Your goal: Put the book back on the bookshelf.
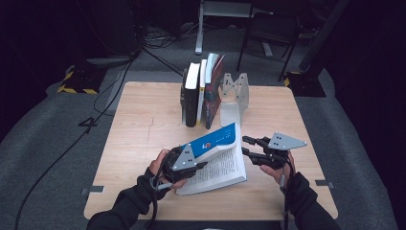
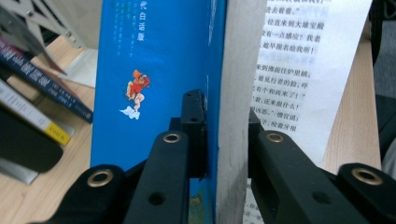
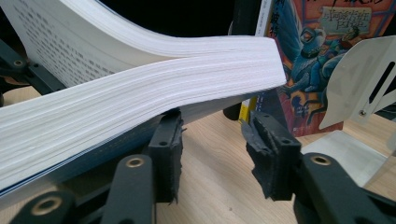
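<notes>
The open book (image 1: 218, 160) lies on the near half of the wooden table (image 1: 143, 120), between the person's two hands, its blue cover raised and tilted and its printed pages exposed on the right-hand side. The left gripper (image 1: 194, 165) is clamped on the front portion of the book: in the left gripper view one jaw presses the blue cover (image 2: 149, 84) and the other bears on the printed page, with the white page block (image 2: 238, 93) pinched between them. The right gripper (image 1: 249, 146) stands at the book's right edge with its jaws partly apart; in the right gripper view the fanned page edges (image 3: 140, 112) pass just above the left-hand jaw, the space between the pads is vacant, and no pad is seen pressing on paper. Whether that jaw touches the underside of the book cannot be told. At the far edge of the table, a row of upright books (image 1: 201, 91) stands beside a metal bookend (image 1: 234, 93), well apart from the open book.
</notes>
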